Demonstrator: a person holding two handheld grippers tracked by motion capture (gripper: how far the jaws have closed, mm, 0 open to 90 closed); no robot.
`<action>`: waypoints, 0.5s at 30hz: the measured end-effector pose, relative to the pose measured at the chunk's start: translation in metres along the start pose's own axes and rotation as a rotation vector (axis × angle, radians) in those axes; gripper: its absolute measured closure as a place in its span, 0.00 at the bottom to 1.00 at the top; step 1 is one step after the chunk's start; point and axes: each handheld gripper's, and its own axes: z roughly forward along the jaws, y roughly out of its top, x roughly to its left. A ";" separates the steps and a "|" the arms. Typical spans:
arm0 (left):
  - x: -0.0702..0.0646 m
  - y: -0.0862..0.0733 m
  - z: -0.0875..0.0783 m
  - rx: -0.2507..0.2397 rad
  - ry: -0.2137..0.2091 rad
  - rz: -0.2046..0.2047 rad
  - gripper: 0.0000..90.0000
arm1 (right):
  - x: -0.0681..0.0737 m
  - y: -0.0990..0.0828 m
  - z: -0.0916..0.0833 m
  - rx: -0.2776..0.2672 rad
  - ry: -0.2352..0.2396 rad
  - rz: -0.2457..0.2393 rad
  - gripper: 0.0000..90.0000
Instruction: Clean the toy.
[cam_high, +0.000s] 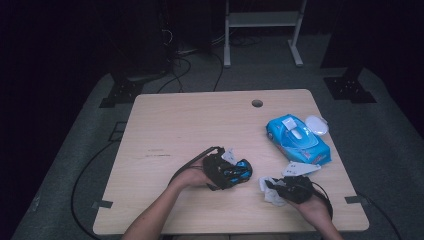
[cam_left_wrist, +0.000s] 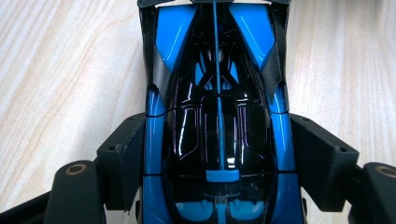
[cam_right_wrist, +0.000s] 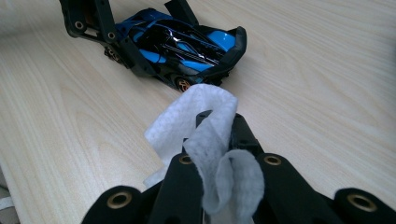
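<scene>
Blue and black, the toy car (cam_left_wrist: 217, 130) sits on its wheels on the tabletop (cam_high: 170, 130) near the front edge, at about 6 o'clock of the board in the high view. The left hand-held gripper (cam_high: 231, 171) clamps it across the middle, one black jaw pressed to each flank.

The right hand-held gripper (cam_right_wrist: 219, 140) is pressed together on a crumpled white wet wipe (cam_right_wrist: 205, 121), which stands up out of the jaws and points at the car's near end. It waits just to the car's 3 o'clock, apart from it.

The step in hand looks like wiping the car down. To do it well, the left grip should stay firm and low so the car does not roll, while the wipe is drawn along the glossy roof in long strokes, leading with the cloth and not the hard jaw tips.

At 2 o'clock from the car lies a blue wipes pack (cam_high: 298, 140), its white flap (cam_high: 291, 124) lifted; how many wipes remain inside cannot be told. A white lid-like piece (cam_high: 316, 125) rests beside it.
</scene>
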 end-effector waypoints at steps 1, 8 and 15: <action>0.001 0.001 -0.001 0.001 0.000 0.001 0.29 | 0.000 0.000 0.000 -0.001 -0.001 -0.001 0.94; 0.015 0.009 -0.008 -0.007 0.027 -0.004 0.29 | -0.007 -0.001 -0.003 -0.007 -0.015 0.018 0.94; 0.030 0.007 -0.003 0.011 0.048 -0.023 0.29 | -0.021 -0.009 -0.005 -0.005 -0.034 0.049 0.94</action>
